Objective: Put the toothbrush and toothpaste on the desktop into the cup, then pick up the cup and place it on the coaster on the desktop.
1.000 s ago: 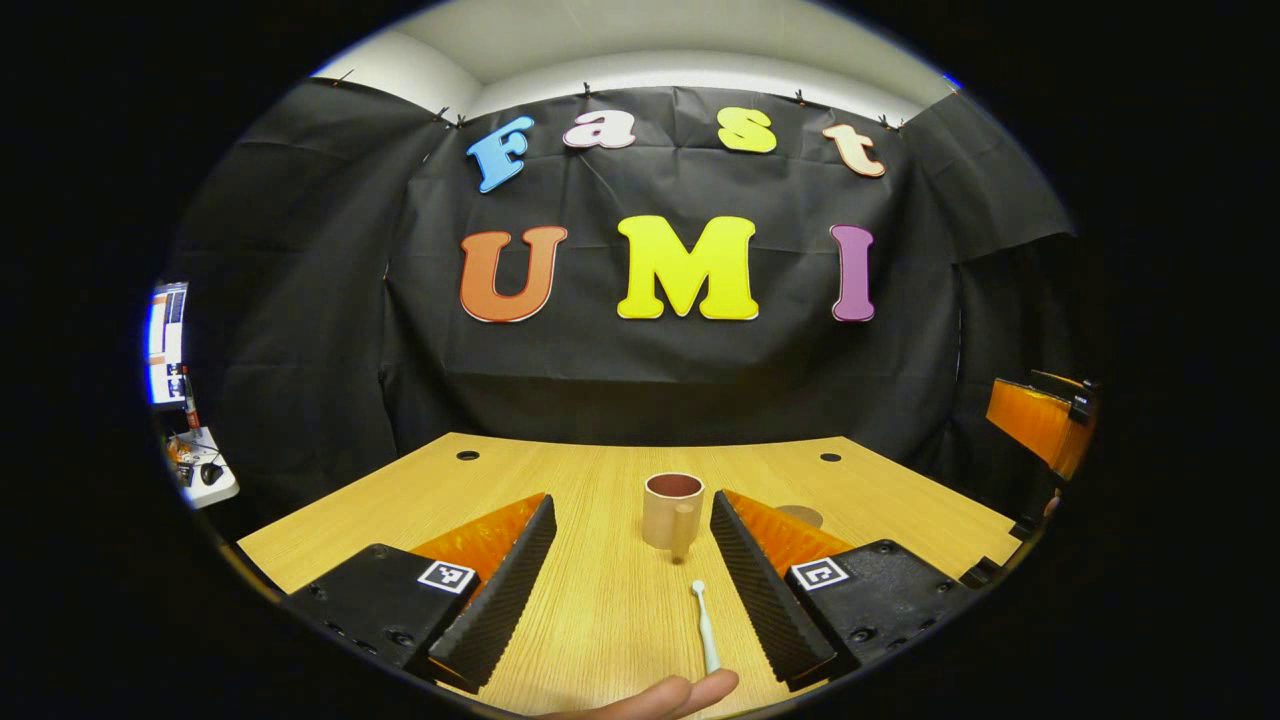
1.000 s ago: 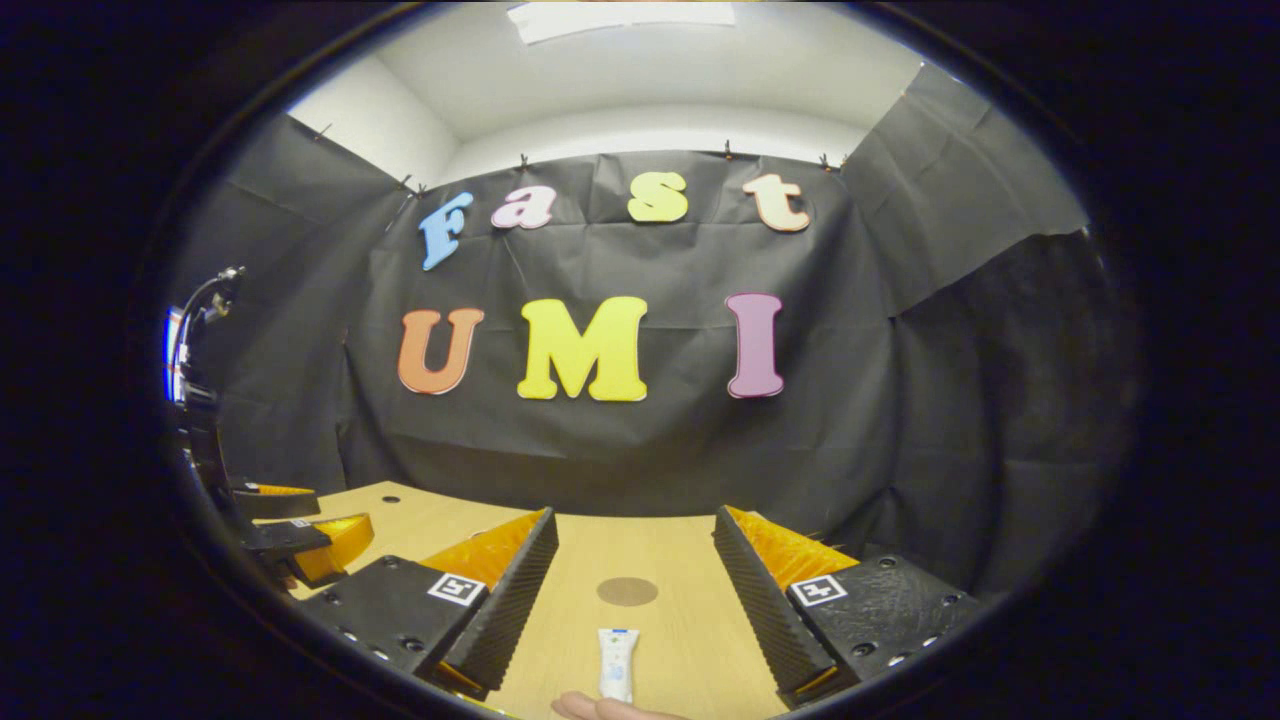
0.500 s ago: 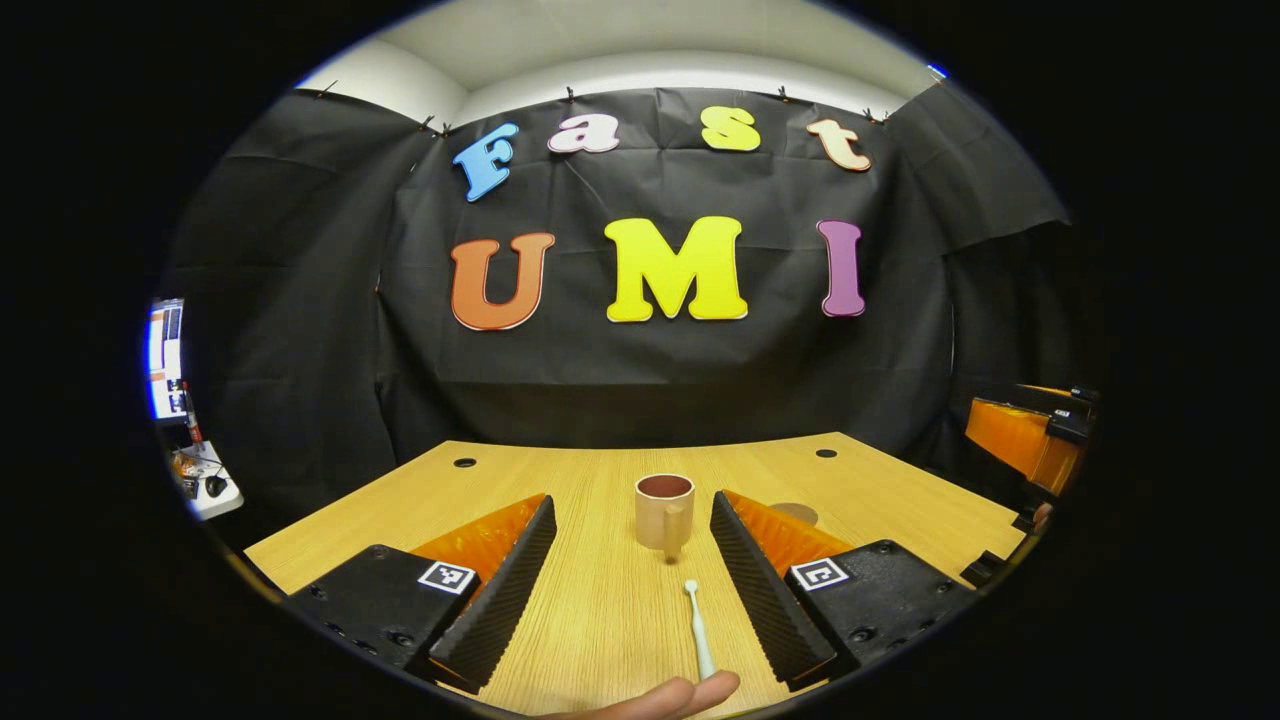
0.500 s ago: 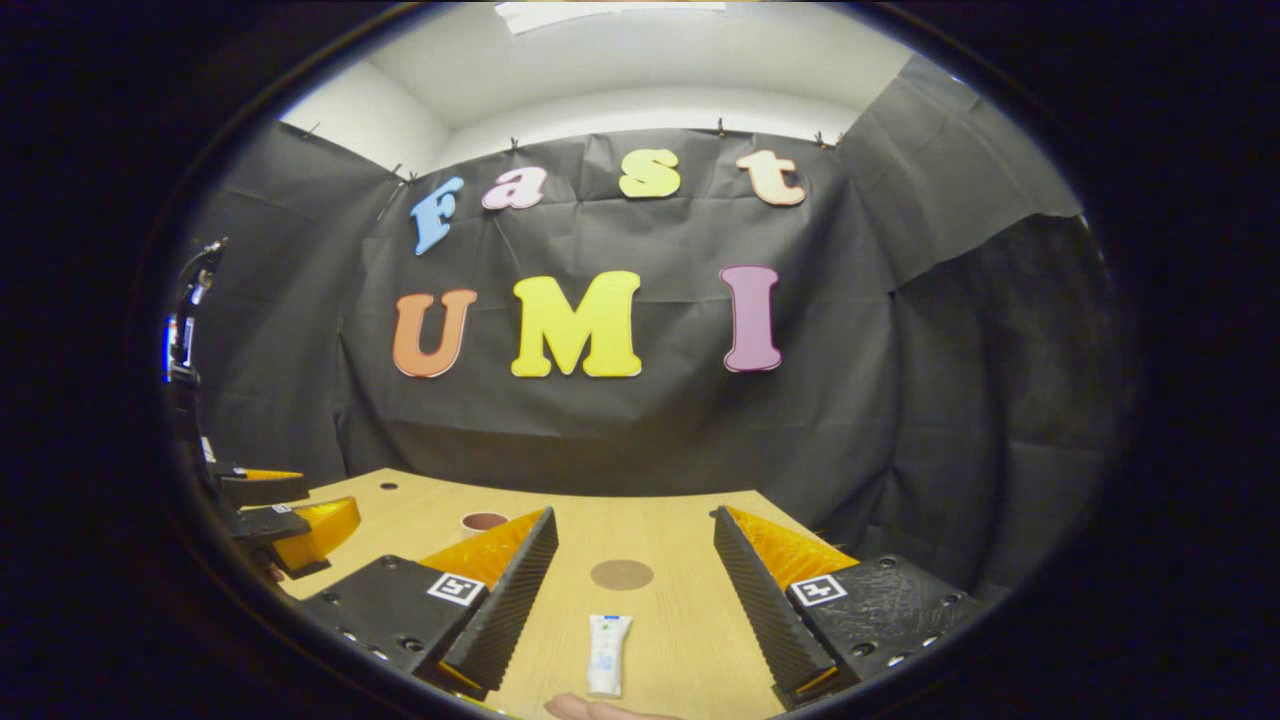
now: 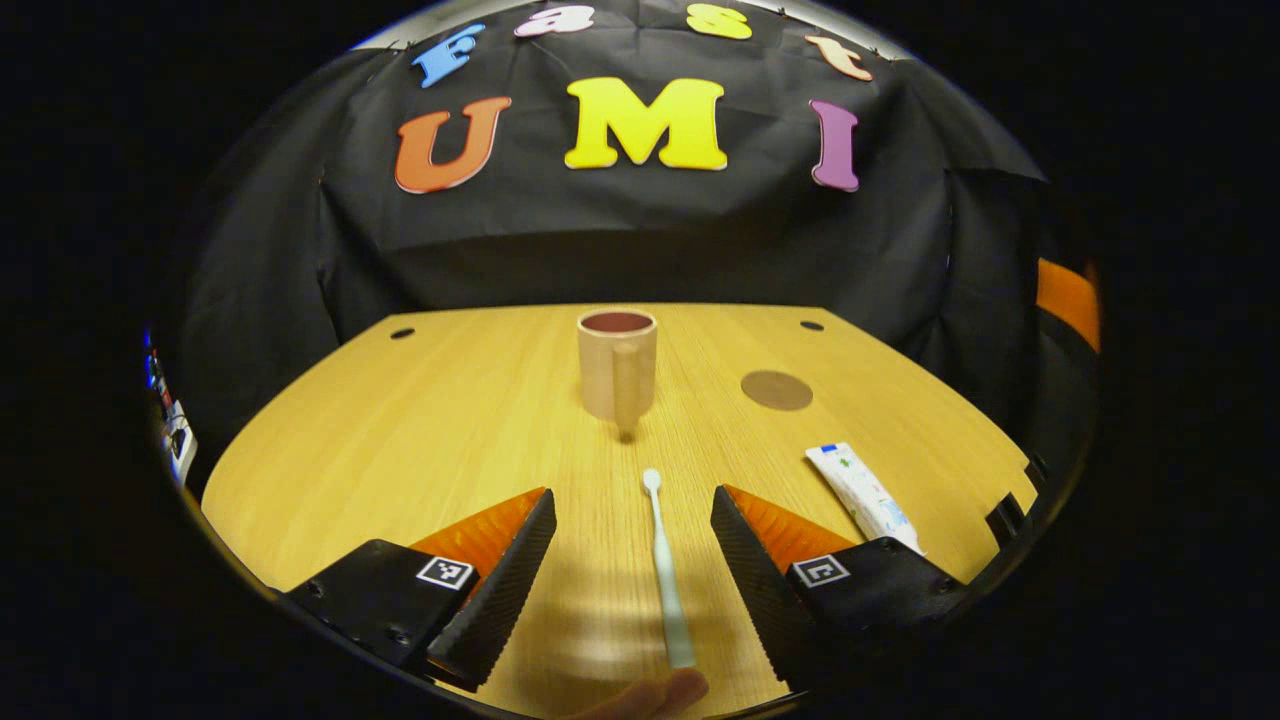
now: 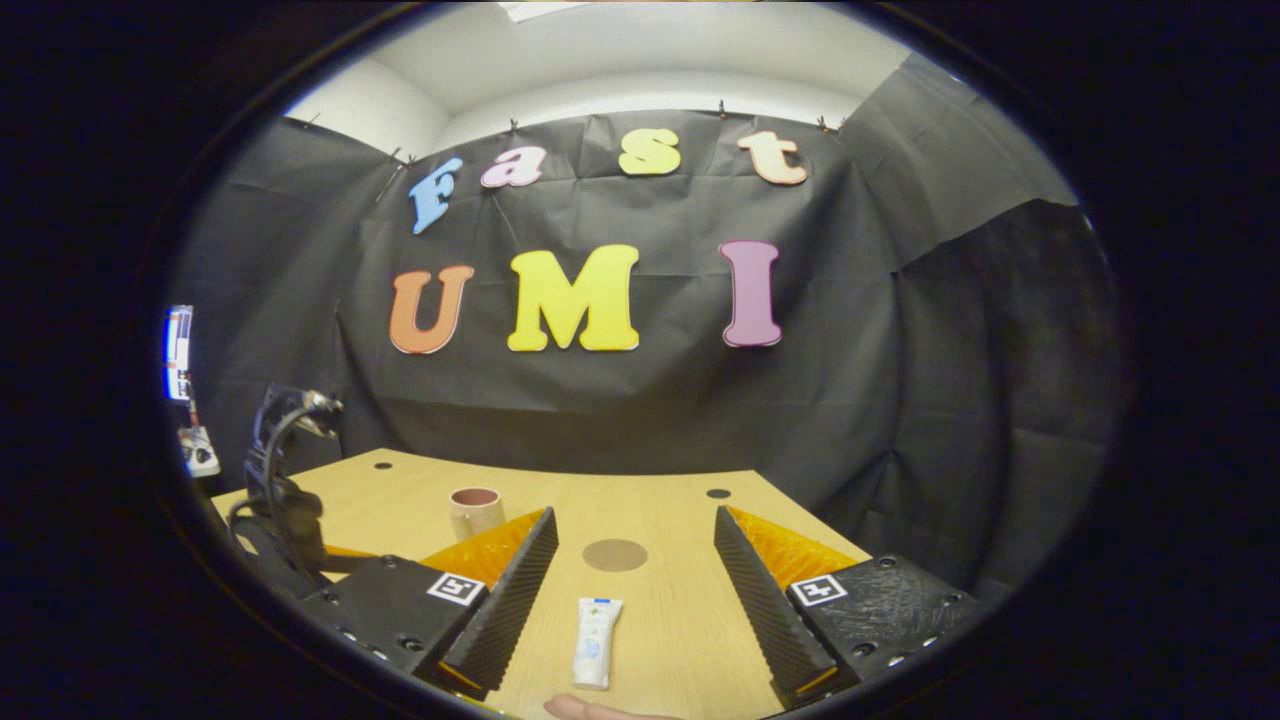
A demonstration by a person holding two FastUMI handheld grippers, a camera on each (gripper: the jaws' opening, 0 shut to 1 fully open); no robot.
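While both grippers hang above the wooden desktop [image 5: 400, 430], neither holds anything. Left gripper view: the left gripper [image 5: 633, 540] has its fingers spread wide, the white toothbrush [image 5: 664, 570] lying flat on the desktop in the gap between them, touching neither finger. The toothbrush lies lengthwise, head toward the cup [image 5: 616, 362] and handle end toward the camera, where a fingertip [image 5: 660, 695] of the holding hand shows at the lower edge. The cup stands upright beyond the brush head, handle facing the camera, its inside dark red. To its right lies the round brown coaster [image 5: 776, 390], apart from the cup. Nearer and further right, the toothpaste [image 5: 862, 495] tube lies flat, just beside the gripper's right-hand finger.

Right gripper view: the right gripper [image 6: 633, 560] is likewise wide open, the toothpaste [image 6: 596, 628] lying flat between its fingers, nearer the left-hand one, without contact. The coaster [image 6: 614, 555] lies beyond the tube; the cup [image 6: 476, 512] stands upright further left, partly behind the left-hand finger. A fingertip [image 6: 575, 709] shows at the lower edge.
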